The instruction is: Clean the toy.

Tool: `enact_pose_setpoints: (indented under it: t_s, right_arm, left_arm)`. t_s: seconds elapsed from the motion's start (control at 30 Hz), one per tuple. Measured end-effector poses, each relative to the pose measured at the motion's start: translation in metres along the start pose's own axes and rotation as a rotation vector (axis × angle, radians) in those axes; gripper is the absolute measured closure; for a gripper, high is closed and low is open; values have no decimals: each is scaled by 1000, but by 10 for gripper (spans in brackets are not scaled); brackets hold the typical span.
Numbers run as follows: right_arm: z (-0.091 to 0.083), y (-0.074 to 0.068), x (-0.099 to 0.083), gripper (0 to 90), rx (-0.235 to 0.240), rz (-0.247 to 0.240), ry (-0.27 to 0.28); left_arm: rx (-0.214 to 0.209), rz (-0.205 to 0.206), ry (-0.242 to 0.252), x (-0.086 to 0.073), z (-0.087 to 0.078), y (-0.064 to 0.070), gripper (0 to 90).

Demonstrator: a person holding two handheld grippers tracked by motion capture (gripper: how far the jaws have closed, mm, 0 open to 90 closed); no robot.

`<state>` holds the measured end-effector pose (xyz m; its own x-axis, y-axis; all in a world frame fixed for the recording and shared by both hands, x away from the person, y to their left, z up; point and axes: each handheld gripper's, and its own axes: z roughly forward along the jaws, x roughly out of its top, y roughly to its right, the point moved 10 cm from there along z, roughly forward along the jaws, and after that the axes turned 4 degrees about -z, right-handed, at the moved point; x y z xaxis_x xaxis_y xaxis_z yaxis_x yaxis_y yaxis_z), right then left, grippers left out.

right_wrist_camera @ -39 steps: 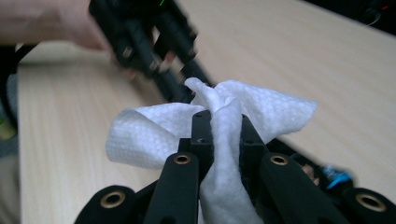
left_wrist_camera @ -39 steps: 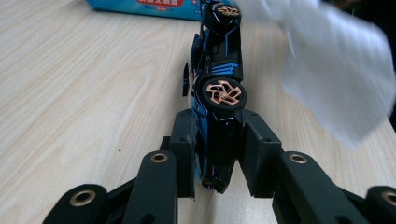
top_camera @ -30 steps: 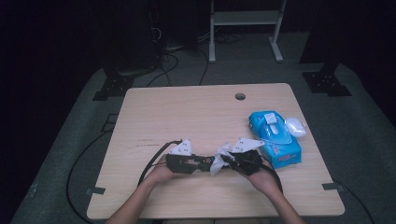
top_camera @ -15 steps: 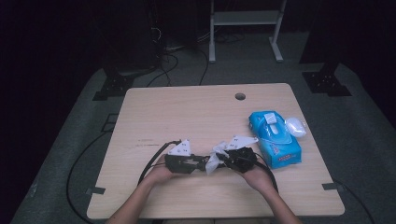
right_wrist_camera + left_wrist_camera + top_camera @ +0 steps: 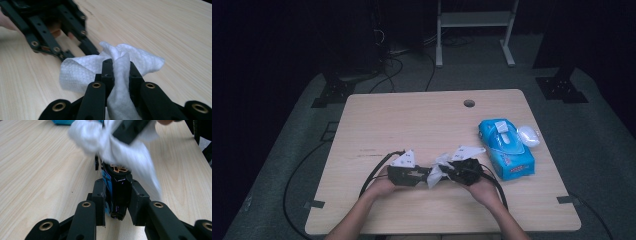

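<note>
At the table's front middle, my two grippers meet tip to tip. My left gripper (image 5: pixel 426 176) (image 5: pixel 117 188) is shut on a small dark object (image 5: pixel 119 180) with a blue side and an orange mark on top. My right gripper (image 5: pixel 448 172) (image 5: pixel 120 66) is shut on a crumpled white wipe (image 5: pixel 437 171) (image 5: pixel 80 71). In the left gripper view the wipe (image 5: pixel 117 147) lies over the far end of the dark object, blurred, and hides that end. In the right gripper view the left gripper (image 5: pixel 50 32) sits just beyond the wipe.
A blue pack of wipes (image 5: pixel 507 150) lies at the right of the wooden table (image 5: pixel 412 120), with a small white rounded object (image 5: pixel 528 135) beside it. A cable hole (image 5: pixel 469 103) sits near the far edge. Black cables (image 5: pixel 372 175) loop from both grippers.
My right gripper has shifted a little to the left with the wipe, closing on the left gripper's tip. The left gripper has stayed almost still.
</note>
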<state>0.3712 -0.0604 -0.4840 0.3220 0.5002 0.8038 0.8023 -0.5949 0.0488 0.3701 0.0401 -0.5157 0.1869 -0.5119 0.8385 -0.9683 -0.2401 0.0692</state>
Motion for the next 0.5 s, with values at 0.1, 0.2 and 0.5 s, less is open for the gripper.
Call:
enact_pose_setpoints:
  t_s: [0.1,0.2,0.5]
  right_arm:
    - [-14,13,-10,802,-34,31,3]
    - [-18,17,-13,802,-42,41,-4]
    - [7,-12,9,801,26,-17,20]
  left_arm:
    - [0,4,-2,0,0,0,702]
    - [2,3,-1,1,2,1,703]
    - [2,2,2,1,3,2,703]
